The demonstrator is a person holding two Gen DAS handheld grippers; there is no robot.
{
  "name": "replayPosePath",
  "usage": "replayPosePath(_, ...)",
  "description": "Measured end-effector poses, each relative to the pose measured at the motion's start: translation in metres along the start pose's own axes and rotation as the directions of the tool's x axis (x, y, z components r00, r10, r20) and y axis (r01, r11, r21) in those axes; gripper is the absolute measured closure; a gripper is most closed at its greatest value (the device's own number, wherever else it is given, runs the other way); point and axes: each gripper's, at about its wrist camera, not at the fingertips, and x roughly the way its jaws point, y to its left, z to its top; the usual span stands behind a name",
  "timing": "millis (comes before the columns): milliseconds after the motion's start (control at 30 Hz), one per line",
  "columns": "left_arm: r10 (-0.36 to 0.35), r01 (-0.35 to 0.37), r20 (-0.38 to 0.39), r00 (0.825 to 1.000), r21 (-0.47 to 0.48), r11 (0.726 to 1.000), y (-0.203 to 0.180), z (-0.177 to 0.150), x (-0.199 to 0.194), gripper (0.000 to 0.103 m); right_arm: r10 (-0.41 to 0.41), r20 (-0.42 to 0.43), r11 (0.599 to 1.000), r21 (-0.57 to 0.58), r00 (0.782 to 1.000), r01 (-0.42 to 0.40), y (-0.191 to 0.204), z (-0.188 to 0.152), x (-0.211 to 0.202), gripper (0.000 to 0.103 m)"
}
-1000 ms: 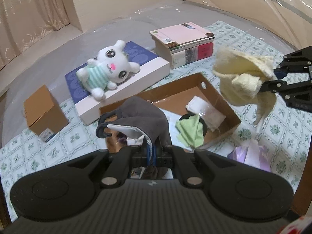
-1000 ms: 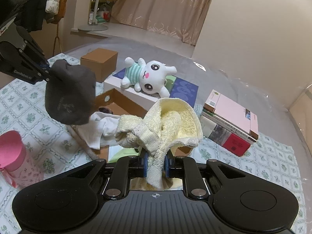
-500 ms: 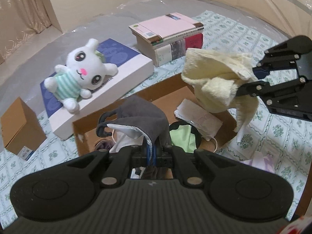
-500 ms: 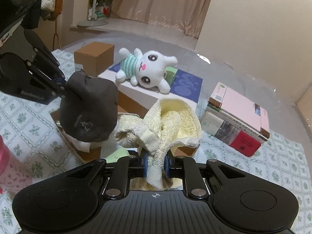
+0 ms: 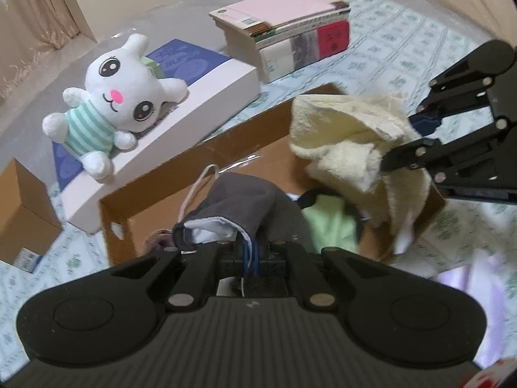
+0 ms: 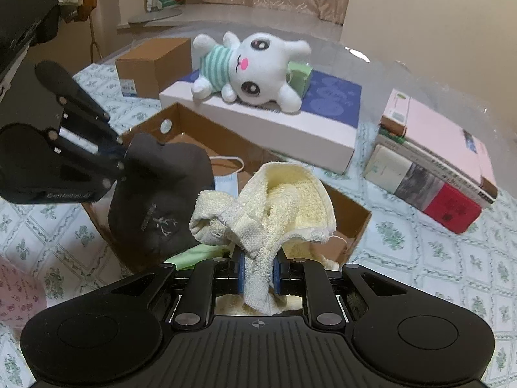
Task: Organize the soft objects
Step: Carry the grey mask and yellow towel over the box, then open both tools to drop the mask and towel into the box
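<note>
My left gripper [image 5: 251, 252] is shut on a dark grey cloth [image 5: 245, 200] and holds it over the open cardboard box [image 5: 155, 194]; it also shows in the right wrist view [image 6: 158, 194]. My right gripper [image 6: 258, 271] is shut on a pale yellow towel [image 6: 284, 200], which hangs over the box's right side in the left wrist view [image 5: 349, 139]. A green cloth [image 5: 332, 223] and a blue face mask [image 6: 226, 181] lie inside the box. A white plush rabbit [image 5: 116, 97] lies on a white and blue flat box [image 5: 206, 87].
A stack of books [image 5: 290, 26] stands behind the box. A small brown carton [image 6: 155, 61] sits at the left. A pink item [image 6: 16, 284] is at the near left edge. A patterned cloth [image 6: 420, 242] covers the table.
Both grippers have moved closer over the cardboard box and lower, each still holding its cloth. The towel now hangs over the box's right edge.
</note>
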Motion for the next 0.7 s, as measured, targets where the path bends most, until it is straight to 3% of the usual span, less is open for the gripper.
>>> replayPosePath(200,0.068,-0.068,-0.026,0.997,-0.011,0.998,0.016,-0.006,0.017,0.100,-0.026,-0.027,1.000,-0.001,0.999,0.026,-0.003,-0.004,0.026,0.087)
replayPosePath(433,0.045,-0.047,-0.031,0.999,-0.069,0.997,0.029,-0.012,0.035,0.098,0.087,-0.021,0.991,0.099,0.996,-0.085,-0.004,0.002,0.050,0.087)
replayPosePath(633,0.034,-0.036,-0.031,0.999,-0.074,0.997,0.030,-0.013,0.037,0.090,0.086,-0.020,0.992,0.096,0.996,-0.084,0.001,0.007,0.065,0.087)
replayPosePath(700,0.039,-0.041,-0.035,0.999,-0.080,0.996,0.032,-0.014,0.036,0.080,0.084,-0.014,0.992,0.100,0.996,-0.082,-0.002,0.008,0.069,0.087)
